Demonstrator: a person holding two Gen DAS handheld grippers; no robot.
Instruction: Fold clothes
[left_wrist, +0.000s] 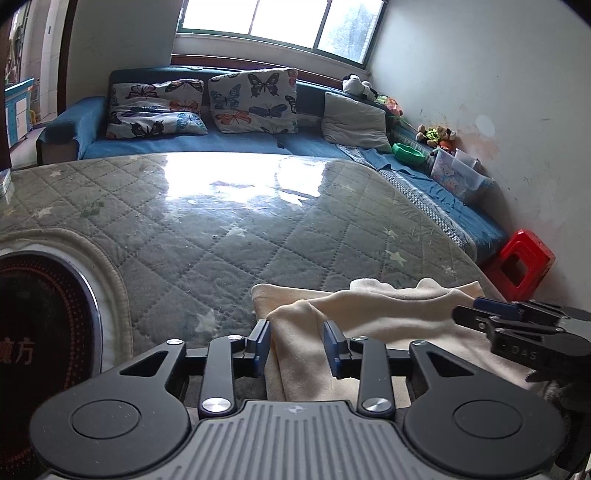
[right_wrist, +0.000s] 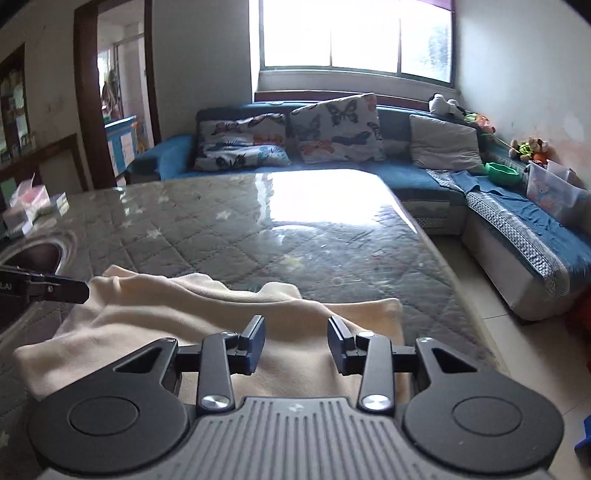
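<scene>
Both the left tongs (left_wrist: 296, 345) and right tongs (right_wrist: 296, 341) hover part-open, gripping nothing, over the cream garment (right_wrist: 207, 325) rumpled on the quilted table (left_wrist: 221, 236).

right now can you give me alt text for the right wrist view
The right gripper, jaws open, hovers over a rumpled cream fleece garment on a quilted grey table cover. The left gripper pokes in beside the cloth; a blue sofa lies beyond.

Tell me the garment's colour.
Plain cream garment, no pattern; the right wrist view shows it best.
</scene>
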